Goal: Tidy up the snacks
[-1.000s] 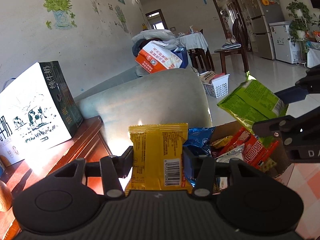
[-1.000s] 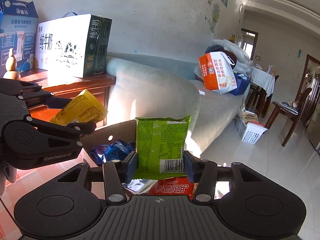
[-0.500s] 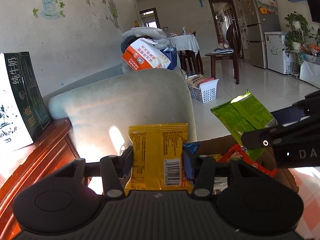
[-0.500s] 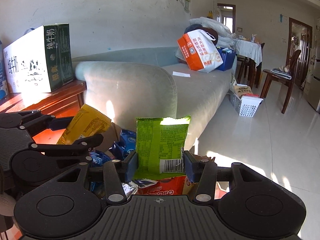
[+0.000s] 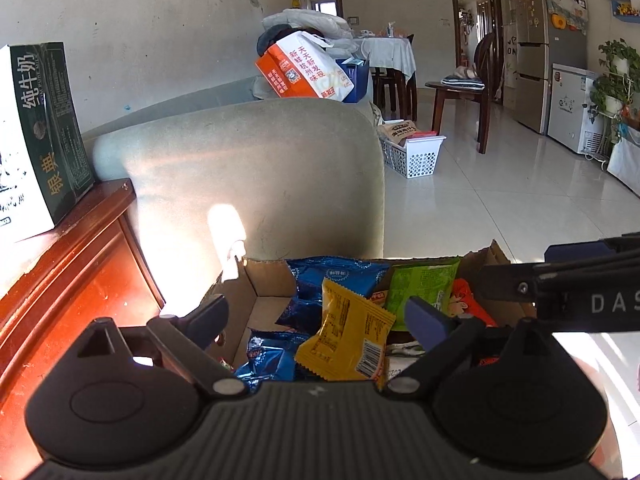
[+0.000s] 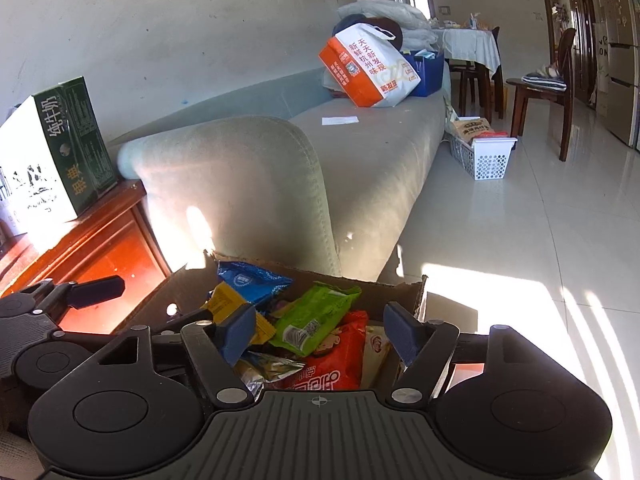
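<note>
A cardboard box (image 5: pixel 268 280) (image 6: pixel 412 292) of snack packets sits below both grippers. My left gripper (image 5: pixel 316 320) is open above it; the yellow packet (image 5: pixel 348 344) lies loose between its fingers on blue packets (image 5: pixel 340 278). My right gripper (image 6: pixel 320 330) is open too; the green packet (image 6: pixel 316 316) lies in the box on a red packet (image 6: pixel 340 360). The green packet also shows in the left wrist view (image 5: pixel 424 284). The left gripper appears at the left of the right wrist view (image 6: pixel 96 286), the right gripper at the right of the left wrist view (image 5: pixel 560 280).
A grey-green sofa arm (image 5: pixel 256 168) rises just behind the box. A red wooden cabinet (image 5: pixel 72 256) with a milk carton box (image 5: pixel 36 132) stands to the left. A white basket (image 5: pixel 416 152) sits on the tiled floor to the right.
Both grippers moved down over the box and opened. The yellow packet dropped from the left gripper and the green packet from the right gripper into the box.
</note>
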Available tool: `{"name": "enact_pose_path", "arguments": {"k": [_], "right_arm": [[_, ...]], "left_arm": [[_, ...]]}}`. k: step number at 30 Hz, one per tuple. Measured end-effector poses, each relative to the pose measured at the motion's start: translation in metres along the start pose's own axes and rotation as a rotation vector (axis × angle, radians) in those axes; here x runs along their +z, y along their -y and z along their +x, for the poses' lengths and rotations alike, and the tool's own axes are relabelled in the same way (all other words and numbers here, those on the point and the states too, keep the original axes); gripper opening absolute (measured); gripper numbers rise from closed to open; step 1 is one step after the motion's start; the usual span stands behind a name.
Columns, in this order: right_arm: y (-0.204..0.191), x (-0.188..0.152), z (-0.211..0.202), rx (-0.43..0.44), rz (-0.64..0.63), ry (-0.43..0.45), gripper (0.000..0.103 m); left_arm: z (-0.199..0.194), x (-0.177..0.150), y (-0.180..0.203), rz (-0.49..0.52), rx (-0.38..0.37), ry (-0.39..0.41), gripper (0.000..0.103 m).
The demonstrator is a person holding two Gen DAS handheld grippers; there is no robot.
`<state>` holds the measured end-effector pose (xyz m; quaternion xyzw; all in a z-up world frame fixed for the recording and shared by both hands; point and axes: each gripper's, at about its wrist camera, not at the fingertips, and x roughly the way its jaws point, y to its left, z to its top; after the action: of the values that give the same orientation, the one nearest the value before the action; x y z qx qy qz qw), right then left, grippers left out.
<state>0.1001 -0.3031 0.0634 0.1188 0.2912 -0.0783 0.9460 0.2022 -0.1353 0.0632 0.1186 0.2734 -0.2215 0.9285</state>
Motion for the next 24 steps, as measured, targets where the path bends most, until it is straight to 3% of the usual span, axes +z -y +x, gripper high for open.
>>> {"name": "enact_pose_path", "arguments": {"k": [9,11,17,24], "right_arm": [[-0.002,0.000,-0.005,-0.049,0.054,-0.069,0.084],[-0.003,-0.002,-0.004,-0.066,0.063,-0.097,0.090],[-0.004,-0.011,0.001,-0.141,0.074,-0.179,0.091],[-0.007,-0.012,0.005,-0.192,0.053,-0.190,0.094]], "left_arm": [[-0.011,-0.015,-0.004,0.023,0.070,-0.134,0.099],[-0.009,-0.018,-0.003,0.034,0.084,-0.158,0.099],[-0.004,-0.022,-0.007,-0.006,0.084,-0.200,0.099],[0.001,-0.026,-0.005,0.004,0.088,-0.234,0.099]]}}
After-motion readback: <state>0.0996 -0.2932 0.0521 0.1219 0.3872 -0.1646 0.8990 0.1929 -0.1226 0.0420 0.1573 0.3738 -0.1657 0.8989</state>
